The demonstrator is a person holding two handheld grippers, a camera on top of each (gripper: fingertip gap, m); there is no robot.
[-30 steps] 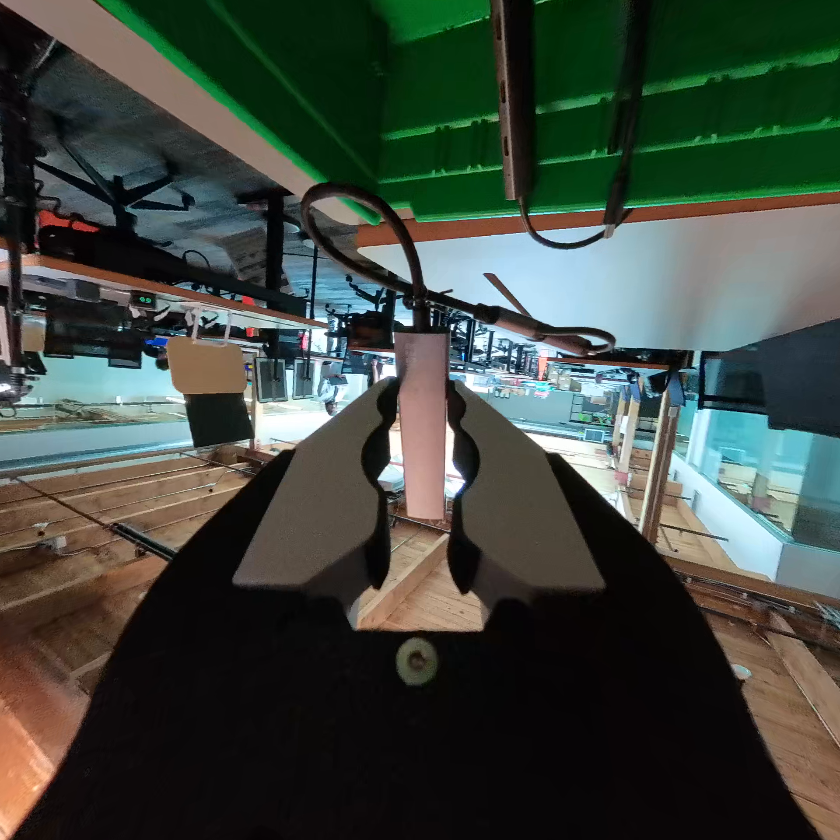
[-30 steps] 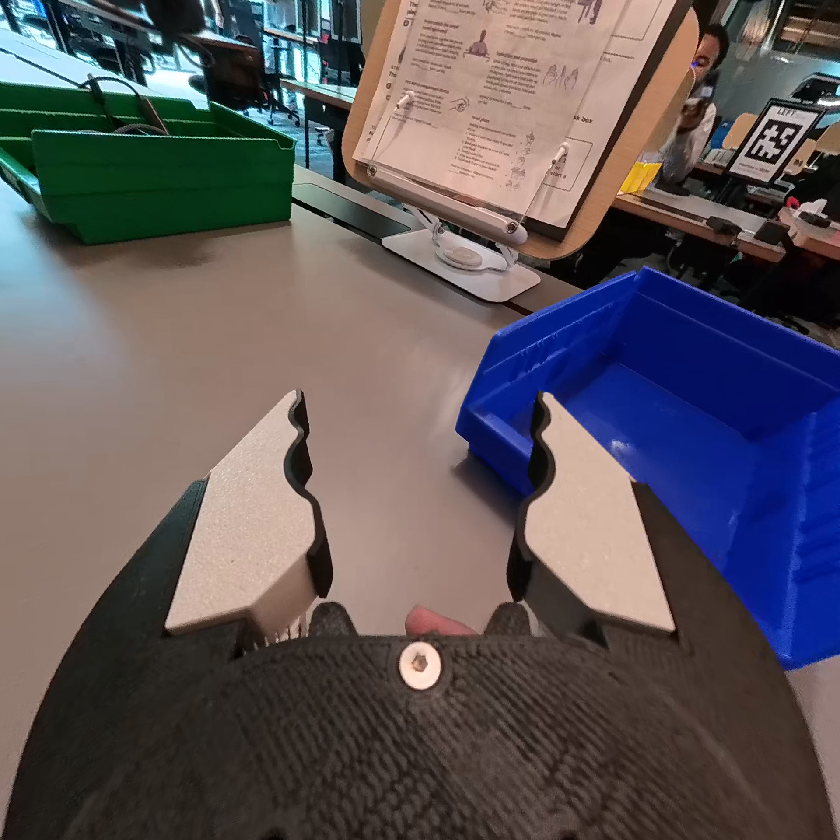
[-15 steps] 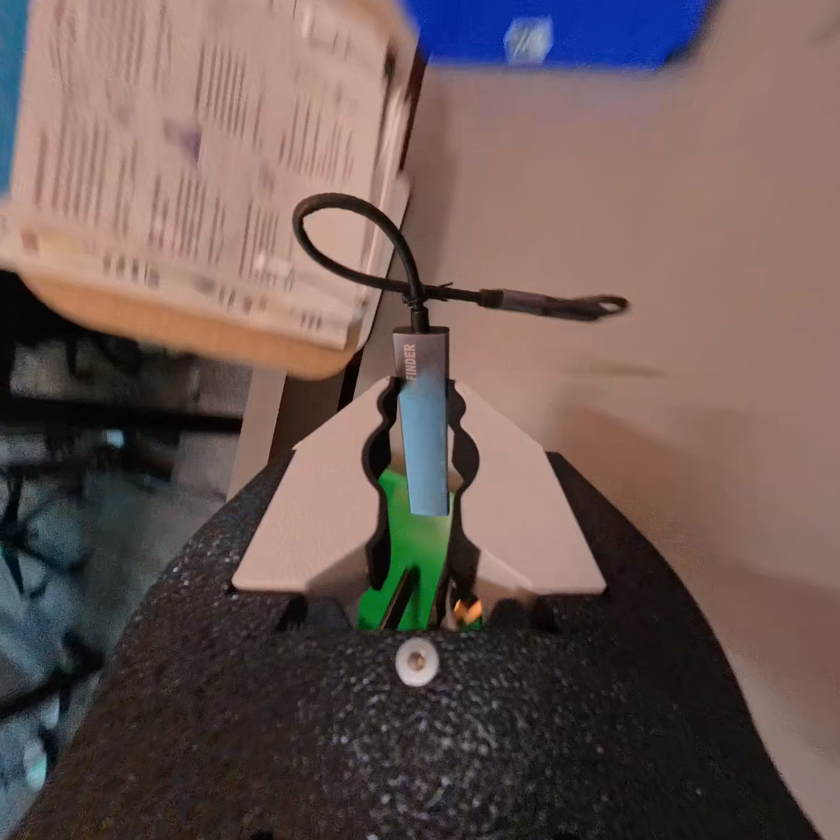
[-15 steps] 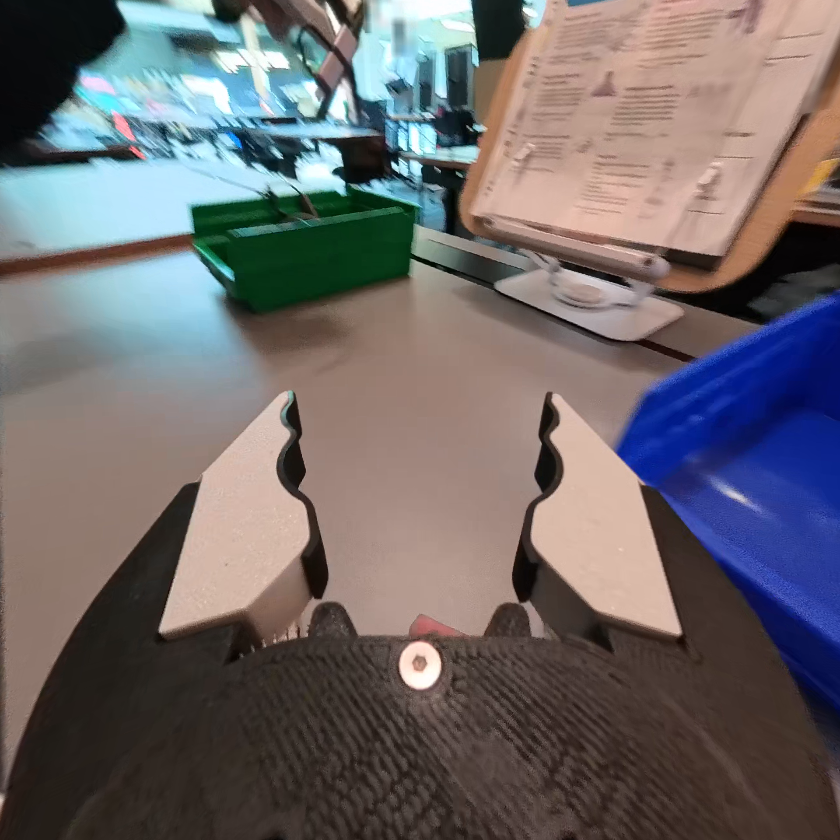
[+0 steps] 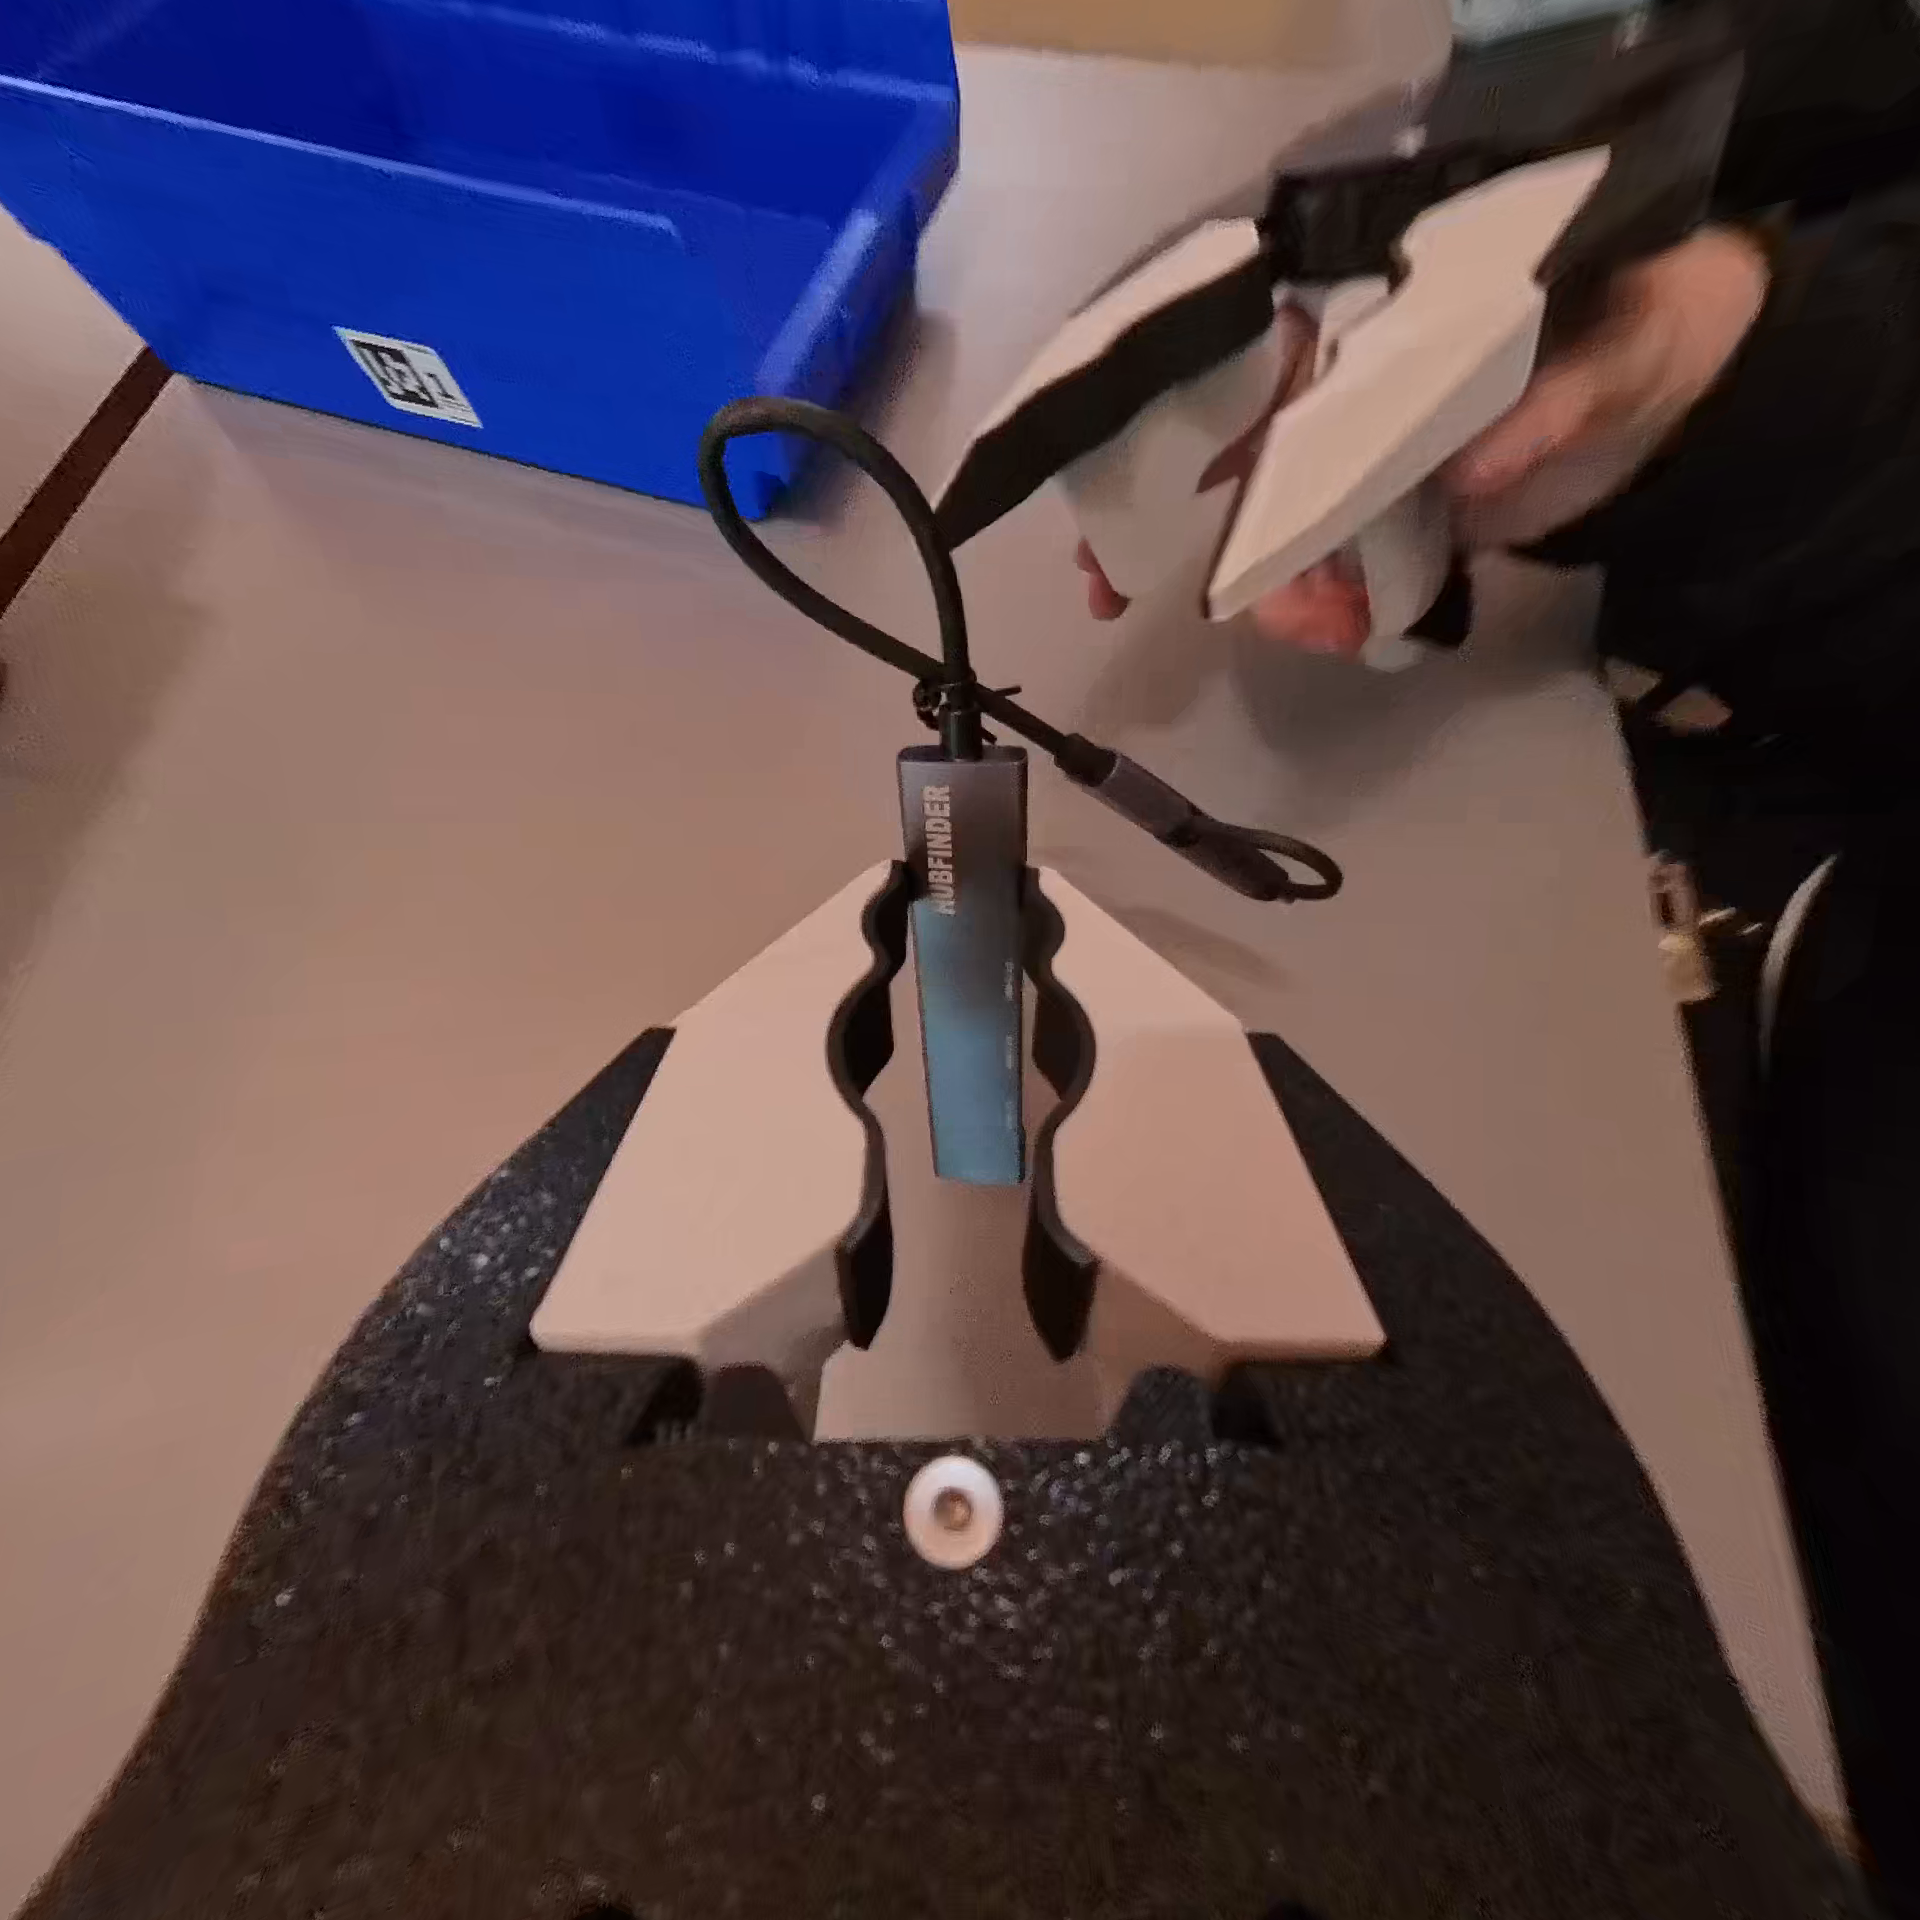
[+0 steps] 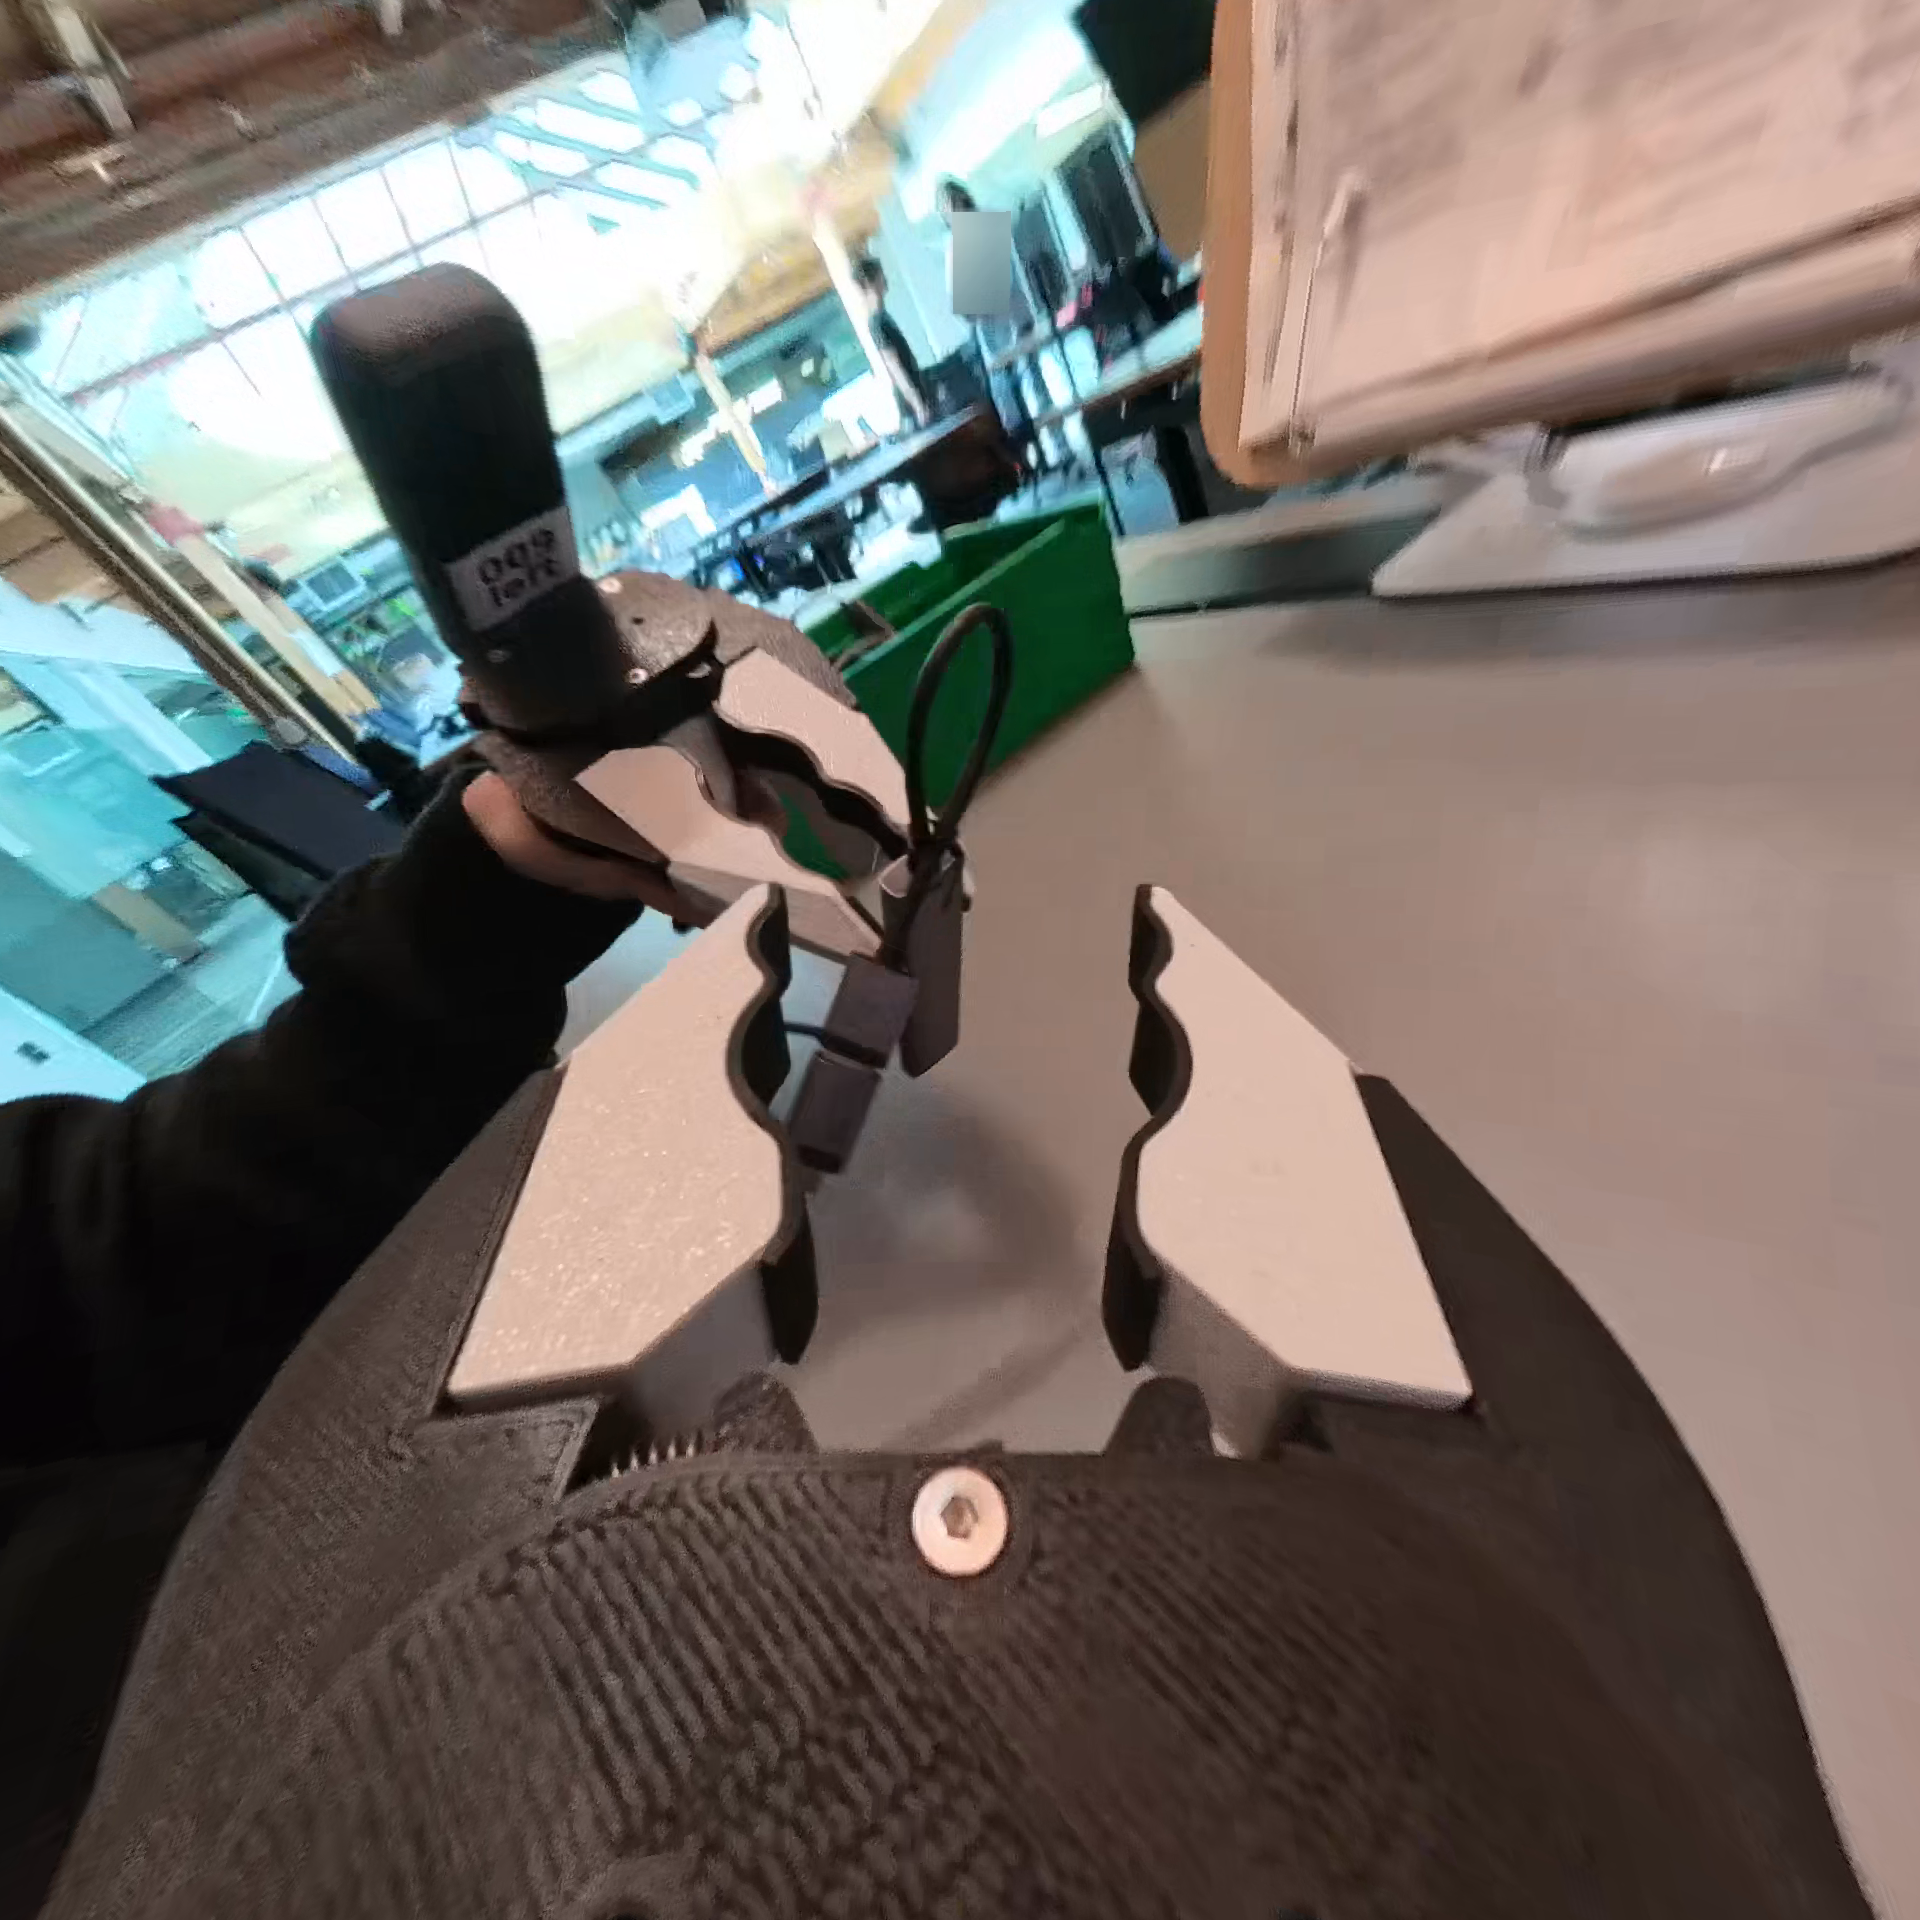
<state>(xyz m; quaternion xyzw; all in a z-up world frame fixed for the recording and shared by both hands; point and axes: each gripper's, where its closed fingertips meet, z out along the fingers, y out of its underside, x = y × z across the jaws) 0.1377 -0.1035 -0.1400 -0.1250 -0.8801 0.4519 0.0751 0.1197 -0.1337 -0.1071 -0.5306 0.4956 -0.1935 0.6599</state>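
Observation:
My left gripper (image 5: 961, 883) is shut on a slim grey USB hub (image 5: 968, 956) and holds it above the beige table (image 5: 416, 727). The hub's short black cable (image 5: 831, 488) loops up, is tied, and ends in a plug (image 5: 1174, 821) hanging to the right. My right gripper (image 6: 956, 914) is open and empty, pointing at the hub (image 6: 930, 977) and its plug (image 6: 852, 1060), which hang just in front of its fingertips. In the left wrist view the right gripper (image 5: 1143, 499) shows at the upper right, open, held by a hand (image 5: 1600, 395).
A blue bin (image 5: 499, 218) stands on the table beyond the left gripper. A green tray (image 6: 997, 613) sits farther back in the right wrist view. A document stand (image 6: 1558, 239) with papers is at the right. A dark-sleeved arm (image 6: 312, 1039) holds the left gripper (image 6: 748, 790). There is about 6 cm between the tips of the two grippers.
The left gripper swung round from the green tray, with the hub still held, to face the blue bin. The right gripper turned left, from the blue bin toward the hub, and stayed open.

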